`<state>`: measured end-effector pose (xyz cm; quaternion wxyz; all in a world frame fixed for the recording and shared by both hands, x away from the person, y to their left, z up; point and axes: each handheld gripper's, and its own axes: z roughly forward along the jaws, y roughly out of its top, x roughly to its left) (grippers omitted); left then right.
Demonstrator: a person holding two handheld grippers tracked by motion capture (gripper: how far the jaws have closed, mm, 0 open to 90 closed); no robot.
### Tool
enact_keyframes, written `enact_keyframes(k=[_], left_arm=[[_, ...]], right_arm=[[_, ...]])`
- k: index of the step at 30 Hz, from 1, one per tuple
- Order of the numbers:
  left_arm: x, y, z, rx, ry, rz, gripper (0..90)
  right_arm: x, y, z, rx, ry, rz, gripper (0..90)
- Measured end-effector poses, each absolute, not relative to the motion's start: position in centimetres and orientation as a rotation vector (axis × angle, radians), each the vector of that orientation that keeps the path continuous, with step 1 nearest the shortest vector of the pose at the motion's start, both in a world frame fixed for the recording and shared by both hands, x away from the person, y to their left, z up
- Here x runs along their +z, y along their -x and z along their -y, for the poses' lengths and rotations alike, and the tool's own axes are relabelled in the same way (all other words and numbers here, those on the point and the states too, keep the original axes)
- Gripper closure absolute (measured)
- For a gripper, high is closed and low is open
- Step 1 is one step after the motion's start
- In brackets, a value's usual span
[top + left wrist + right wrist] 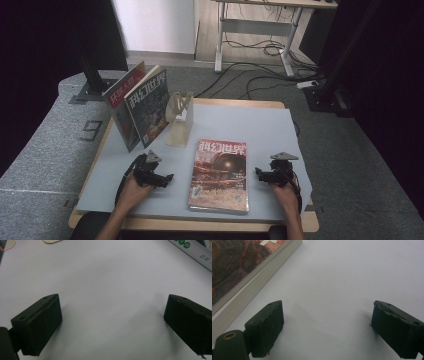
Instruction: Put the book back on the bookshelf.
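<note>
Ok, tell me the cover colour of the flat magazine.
Mostly dark red, magazine, clearest in the high view.

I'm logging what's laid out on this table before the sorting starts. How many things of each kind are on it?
Magazines: 3 (one flat, two propped upright)
Clear stand: 1
Hand-held grippers: 2 (left, right), both with jaws apart and nothing between them
Total: 6

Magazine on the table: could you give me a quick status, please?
Left gripper open, right gripper open, both empty. Magazine flat between them, untouched. Nothing in the way.
</note>
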<state>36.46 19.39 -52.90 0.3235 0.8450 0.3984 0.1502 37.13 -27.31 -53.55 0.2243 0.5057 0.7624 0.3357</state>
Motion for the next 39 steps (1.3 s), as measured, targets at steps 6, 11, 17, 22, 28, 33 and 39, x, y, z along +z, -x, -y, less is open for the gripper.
enact_keyframes(k=[6, 11, 17, 22, 28, 33, 39], left_arm=[[-52.9, -36.4, -19.4, 0.393, -2.217, -1.047, 1.6], [-52.8, -36.7, -19.1, 0.370, -2.210, -1.050, 0.0], [-52.8, -37.2, -17.9, 0.365, -2.224, -1.023, 0.0], [-52.9, -37.7, -16.8, 0.377, -2.237, -1.001, 0.0], [-52.8, -38.2, -16.0, 0.384, -2.239, -0.990, 0.0], [-52.8, -38.7, -15.3, 0.393, -2.242, -0.985, 0.0], [-52.8, -39.1, -14.7, 0.399, -2.228, -0.988, 0.0]], right_arm=[[-53.5, -36.7, 27.1, 0.948, -1.345, -2.150, 12.1], [-53.2, -36.0, 27.2, 0.979, -1.347, -2.161, 5.7], [-52.6, -34.9, 26.8, 1.008, -1.316, -2.175, 0.2], [-52.1, -33.6, 26.1, 1.023, -1.260, -2.203, 0.0], [-51.4, -31.9, 24.9, 1.084, -1.194, -2.245, 0.0], [-51.1, -30.9, 23.7, 1.122, -1.147, -2.304, 0.0], [-51.0, -30.0, 22.0, 1.164, -1.105, -2.364, 0.0]])
